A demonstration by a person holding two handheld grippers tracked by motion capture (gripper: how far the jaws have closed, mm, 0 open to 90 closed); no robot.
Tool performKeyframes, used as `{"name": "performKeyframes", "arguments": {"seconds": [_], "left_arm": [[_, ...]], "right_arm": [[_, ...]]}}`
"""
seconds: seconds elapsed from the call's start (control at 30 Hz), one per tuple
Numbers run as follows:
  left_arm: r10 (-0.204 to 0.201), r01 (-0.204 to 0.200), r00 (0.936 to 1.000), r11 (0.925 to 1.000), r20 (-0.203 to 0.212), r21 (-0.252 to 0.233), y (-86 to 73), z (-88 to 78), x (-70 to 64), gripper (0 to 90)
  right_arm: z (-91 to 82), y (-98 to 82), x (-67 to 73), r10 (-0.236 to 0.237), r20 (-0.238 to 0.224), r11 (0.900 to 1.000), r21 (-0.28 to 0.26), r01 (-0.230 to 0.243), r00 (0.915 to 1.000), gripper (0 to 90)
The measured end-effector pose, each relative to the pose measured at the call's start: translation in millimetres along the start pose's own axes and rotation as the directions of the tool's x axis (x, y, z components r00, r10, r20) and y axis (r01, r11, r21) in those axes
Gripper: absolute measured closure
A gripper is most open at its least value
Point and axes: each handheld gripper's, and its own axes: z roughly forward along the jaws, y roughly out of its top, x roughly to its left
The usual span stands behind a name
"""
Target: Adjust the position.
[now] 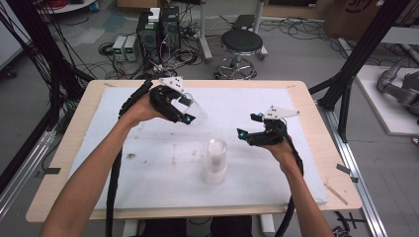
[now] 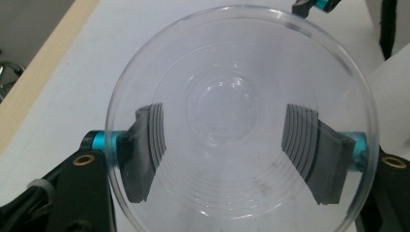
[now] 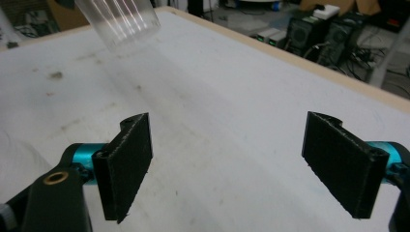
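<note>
1. Left gripper view looks straight into the mouth of a clear plastic cup (image 2: 241,121); both pads (image 2: 309,150) appear through its wall, bent by the ridged plastic, so where they meet the cup is hard to judge. The cup's lower rim is cut off by the bottom edge.
2. The left gripper (image 1: 184,109) is clenched on this cup and holds it above the white mat (image 1: 148,163), tipped on its side with the base pointing toward the table's middle, as the high view shows. There the cup is so transparent that its outline nearly melts into the mat.
3. The right gripper (image 3: 227,164) stands released, jaws wide apart with bare mat between them; in the high view it (image 1: 245,133) hovers right of centre.
4. Right gripper view catches the held cup's ribbed bottom at its top edge, the rest cut off.
5. High view alone shows a second upright cup (image 1: 215,162) on the mat, between the two hands and nearer the person, with something white inside that cannot be made out.
6. Count: two cups, two grippers, one stool (image 1: 241,43) beyond the table (image 1: 59,163).
</note>
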Motion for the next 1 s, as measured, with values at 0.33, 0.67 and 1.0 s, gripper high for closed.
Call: {"name": "performKeyframes", "arguments": {"seconds": [0.33,0.67,1.0], "left_arm": [[0.031,-0.032,0.9995,0.9862,0.01,0.162,-1.0,11.8,3.2,31.6],[0.081,-0.083,0.9965,0.9595,0.019,0.269,-0.5,18.9,2.5,31.4],[0.089,-0.092,0.9957,0.9486,0.023,0.303,3.0,21.2,0.3,31.6]], "right_arm": [[-7.5,-57.1,15.3,0.084,0.068,0.996,0.002,-0.084,0.9942,18.7],[-8.0,-79.8,19.2,0.117,0.089,0.993,0.003,-0.118,0.9891,18.7],[-10.9,-82.3,18.7,0.128,0.096,0.992,-0.027,-0.126,0.987,18.7]]}}
